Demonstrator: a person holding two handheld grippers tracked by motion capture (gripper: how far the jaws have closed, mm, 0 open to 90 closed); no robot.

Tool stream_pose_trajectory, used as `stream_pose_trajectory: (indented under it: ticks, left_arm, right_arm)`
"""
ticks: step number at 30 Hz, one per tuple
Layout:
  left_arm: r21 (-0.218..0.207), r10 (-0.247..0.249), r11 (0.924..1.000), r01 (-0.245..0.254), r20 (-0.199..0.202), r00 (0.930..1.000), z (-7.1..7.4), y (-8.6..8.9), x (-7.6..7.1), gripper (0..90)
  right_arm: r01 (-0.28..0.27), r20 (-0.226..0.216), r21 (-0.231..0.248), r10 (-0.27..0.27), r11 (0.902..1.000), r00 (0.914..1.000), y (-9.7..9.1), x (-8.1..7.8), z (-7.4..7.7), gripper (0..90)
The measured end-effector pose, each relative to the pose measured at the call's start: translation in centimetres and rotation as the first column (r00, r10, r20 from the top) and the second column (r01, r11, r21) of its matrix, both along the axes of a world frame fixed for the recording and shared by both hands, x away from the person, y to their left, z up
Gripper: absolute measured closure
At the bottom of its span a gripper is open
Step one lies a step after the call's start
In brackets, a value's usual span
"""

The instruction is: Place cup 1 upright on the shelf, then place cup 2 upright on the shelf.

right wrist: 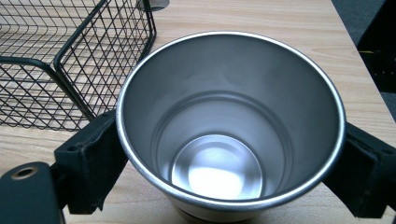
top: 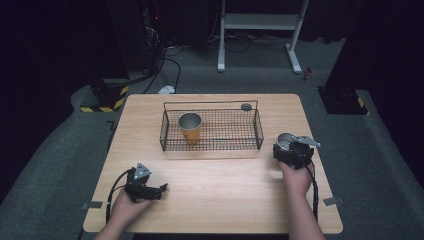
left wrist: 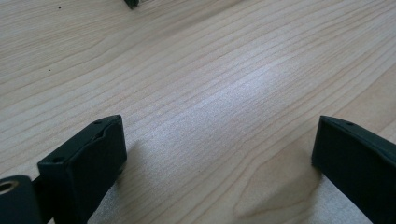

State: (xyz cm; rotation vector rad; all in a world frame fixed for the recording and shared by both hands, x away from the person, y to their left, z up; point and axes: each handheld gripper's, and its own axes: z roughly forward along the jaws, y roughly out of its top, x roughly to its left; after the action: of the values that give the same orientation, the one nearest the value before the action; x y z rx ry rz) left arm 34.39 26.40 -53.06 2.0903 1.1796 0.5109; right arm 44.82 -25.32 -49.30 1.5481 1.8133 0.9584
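A steel cup (right wrist: 229,116) stands upright on the wooden table (top: 225,190), just right of a black wire basket (top: 210,104). My right gripper (right wrist: 229,158) is shut on the cup, one black jaw against each side below the rim; in the high view this gripper (top: 290,147) is at the table's right. Inside the basket's left half stands an orange cup (top: 190,131) with a steel lining. My left gripper (top: 161,190) lies low at the table's front left, open, with bare wood between its jaws (left wrist: 219,154).
A small grey disc (top: 246,106) lies at the basket's back right corner. The basket's near corner (right wrist: 70,65) is close to the held cup on its left. The table's right edge runs close beside the cup. Stands and cables occupy the dark floor behind.
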Motion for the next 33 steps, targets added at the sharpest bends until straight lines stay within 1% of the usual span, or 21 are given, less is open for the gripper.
stream_pose_trajectory:
  ticks: [14,17,19,28,31,33]
  left_arm:
    - [-0.001,-0.001,1.0,0.001,-0.002,1.0,0.01,0.01,0.0,3.4]
    - [-0.004,0.001,1.0,-0.001,-0.003,1.0,0.0,-0.01,-0.02,3.4]
    - [-0.003,0.0,1.0,0.0,-0.003,1.0,0.0,0.0,-0.01,3.4]
    - [-0.002,-0.001,1.0,0.001,-0.003,1.0,0.0,0.0,-0.01,3.4]
    - [-0.002,-0.001,1.0,0.001,-0.002,1.0,0.0,0.0,-0.01,3.4]
    - [-0.002,-0.001,1.0,0.001,-0.002,1.0,0.0,0.0,-0.01,3.4]
  right_arm:
    - [0.001,0.007,-0.003,-0.001,1.0,1.0,0.07,0.09,-0.19,12.8]
    - [0.003,0.007,-0.006,-0.003,1.0,1.0,0.06,0.08,-0.19,14.7]
    - [-0.001,0.008,-0.005,0.001,1.0,1.0,-0.01,0.06,-0.14,17.5]
    - [-0.009,0.004,-0.02,0.009,0.9998,1.0,0.27,-0.19,0.02,18.3]
    - [-0.016,0.011,-0.027,0.016,0.9995,0.9998,0.44,-0.43,0.24,18.3]
    - [-0.021,0.023,-0.031,0.022,0.9993,0.9995,0.53,-0.56,0.42,18.3]
